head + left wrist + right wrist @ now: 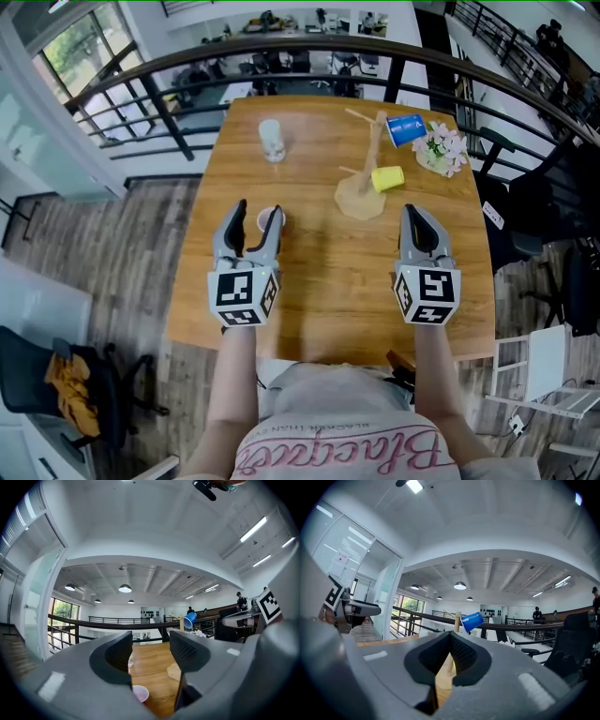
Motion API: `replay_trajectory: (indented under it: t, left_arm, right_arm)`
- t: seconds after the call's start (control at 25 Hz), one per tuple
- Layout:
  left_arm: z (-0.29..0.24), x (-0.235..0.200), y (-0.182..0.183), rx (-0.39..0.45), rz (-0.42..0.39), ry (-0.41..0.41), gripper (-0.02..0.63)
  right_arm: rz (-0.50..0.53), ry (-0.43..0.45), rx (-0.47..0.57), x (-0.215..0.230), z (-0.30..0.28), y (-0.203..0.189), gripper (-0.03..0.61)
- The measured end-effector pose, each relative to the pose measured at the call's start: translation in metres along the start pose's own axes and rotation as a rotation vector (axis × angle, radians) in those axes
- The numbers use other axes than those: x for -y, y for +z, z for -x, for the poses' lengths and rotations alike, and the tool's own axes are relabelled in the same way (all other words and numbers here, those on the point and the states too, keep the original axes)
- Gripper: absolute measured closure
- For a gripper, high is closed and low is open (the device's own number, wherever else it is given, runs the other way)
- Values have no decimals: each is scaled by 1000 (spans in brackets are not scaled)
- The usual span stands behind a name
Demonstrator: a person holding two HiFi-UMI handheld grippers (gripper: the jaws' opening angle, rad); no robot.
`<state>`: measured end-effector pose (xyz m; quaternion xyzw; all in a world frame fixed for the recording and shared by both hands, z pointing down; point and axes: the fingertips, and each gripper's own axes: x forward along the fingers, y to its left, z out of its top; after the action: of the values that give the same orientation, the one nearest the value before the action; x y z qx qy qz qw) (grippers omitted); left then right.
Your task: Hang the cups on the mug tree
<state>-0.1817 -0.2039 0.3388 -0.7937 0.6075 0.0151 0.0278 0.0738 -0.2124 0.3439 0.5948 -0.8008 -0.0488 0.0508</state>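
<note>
Head view: the left claw [258,214] lies level on the wooden table [309,291], jaws spread, with the pink cup [266,222] standing mouth up between them at its twelve o'clock, apparently not yet pinched; the mug tree [362,192] stands at about two o'clock from that cup, already bearing a blue cup [406,128] and a yellow cup [387,178]; a clear cup [272,141] waits at the cup's twelve o'clock, farther off; the right claw [413,216] is pressed together and empty, nearer the tree, which lies at its eleven o'clock.

Left gripper view: the left claw [150,651] stands apart; the pink cup [139,693] sits low between the jaws, at six o'clock.

Right gripper view: the right claw [451,653] is closed on nothing; the blue cup [472,621] hangs at twelve o'clock; beyond, a railing and an open office hall.
</note>
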Motion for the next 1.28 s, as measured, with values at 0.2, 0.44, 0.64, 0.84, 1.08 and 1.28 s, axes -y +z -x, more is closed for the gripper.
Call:
replay_trajectory:
  t: [0.2,0.44,0.64,0.84,1.08,1.28]
  left_arm:
    - [0,-3,-24,-63,28,-9,290]
    - [-2,-5,-64,-139,43,-20,290]
    - [-4,-11,-100,-202,49,-10,288]
    - [-9,-19,-136,-277,54,0,262]
    - [-13,-24,-172,-363,66,5,259]
    - [-22,-24,-209,-455,84,-20,249]
  right_arm:
    - [-44,18,-35,-7,2,-16,577]
    - [-39,42,-94,-22,4,-43,577]
    - [-36,67,-136,-34,4,-66,577]
    - [-46,62,-168,-40,3,-84,577]
    - [-63,54,-199,-43,-1,-102,577]
    - [-67,49,-226,-46,-7,-115,577]
